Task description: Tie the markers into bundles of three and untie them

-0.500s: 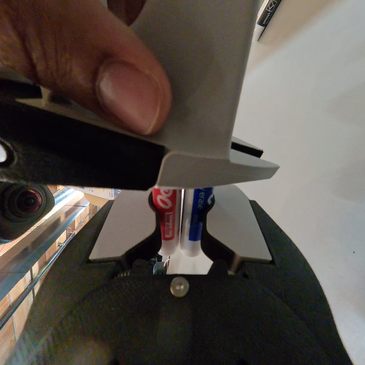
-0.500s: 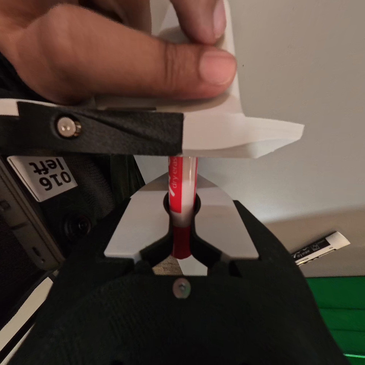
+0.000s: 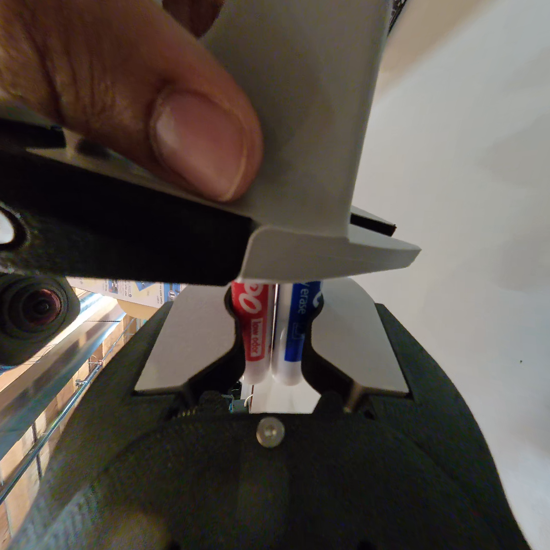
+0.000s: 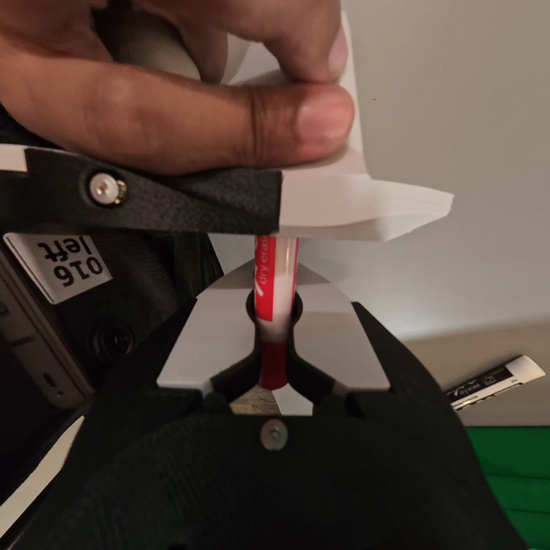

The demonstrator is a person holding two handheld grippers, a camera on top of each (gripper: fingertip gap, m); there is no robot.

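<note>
Red and blue markers (image 3: pixel 269 330) sit side by side, clamped in your left hand-held gripper (image 3: pixel 272 327), kept parallel for banding, I judge. At 3 o'clock, your right hand-held gripper (image 4: pixel 275 330) pinches a red marker (image 4: pixel 275 297), probably the third; a black marker (image 4: pixel 497 384) lies on the surface (image 4: pixel 446 119) at 4 o'clock.

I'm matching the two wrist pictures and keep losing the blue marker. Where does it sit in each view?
Left wrist view: the blue marker stands at the centre, clamped in the left hand-held gripper, side by side with a red marker.
Right wrist view: not in it.
Shared landmark: the white surface fills the right side of both pictures.
</note>
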